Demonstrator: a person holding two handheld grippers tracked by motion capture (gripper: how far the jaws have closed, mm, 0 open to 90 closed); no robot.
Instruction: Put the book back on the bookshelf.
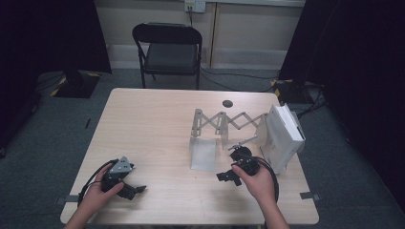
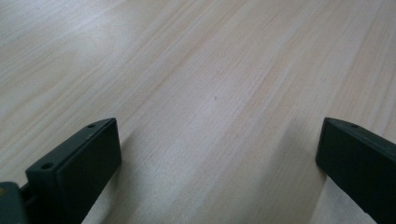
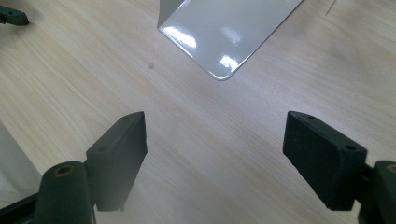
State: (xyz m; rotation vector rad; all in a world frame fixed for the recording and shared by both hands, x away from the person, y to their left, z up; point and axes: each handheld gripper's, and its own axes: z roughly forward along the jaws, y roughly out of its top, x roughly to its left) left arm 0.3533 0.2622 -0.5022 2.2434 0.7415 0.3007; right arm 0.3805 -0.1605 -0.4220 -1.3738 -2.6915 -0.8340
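While both hands rest low on the pale wooden table [image 1: 153, 124], the white extendable book rack [image 1: 224, 125] stands toward two o'clock from the table's middle, its scissor lattice stretched between a left end plate and a right one. A stack of white books or boxes [image 1: 282, 136] leans against the right end, at about three o'clock. The glossy L-shaped end plate [image 1: 204, 151] lies flat at the rack's left, its foot pointing toward six o'clock. A dark round cable hole [image 1: 228, 103] sits at twelve o'clock of the rack, and a black folding chair [image 1: 168, 50] stands beyond the far edge.

The right gripper [image 1: 229, 175] lies just beside the rack at five o'clock of the end plate, jaws spread wide with nothing between them; in its own view [image 3: 215, 154] bare wood fills the gap and the plate's rounded shiny corner [image 3: 224, 42] sits ahead at twelve o'clock, apart from the pads. The left gripper [image 1: 136, 190], well apart at seven o'clock, also gapes wide over bare wood grain [image 2: 215, 154], holding nothing.

The jaws are matte black blocks with small screw holes.
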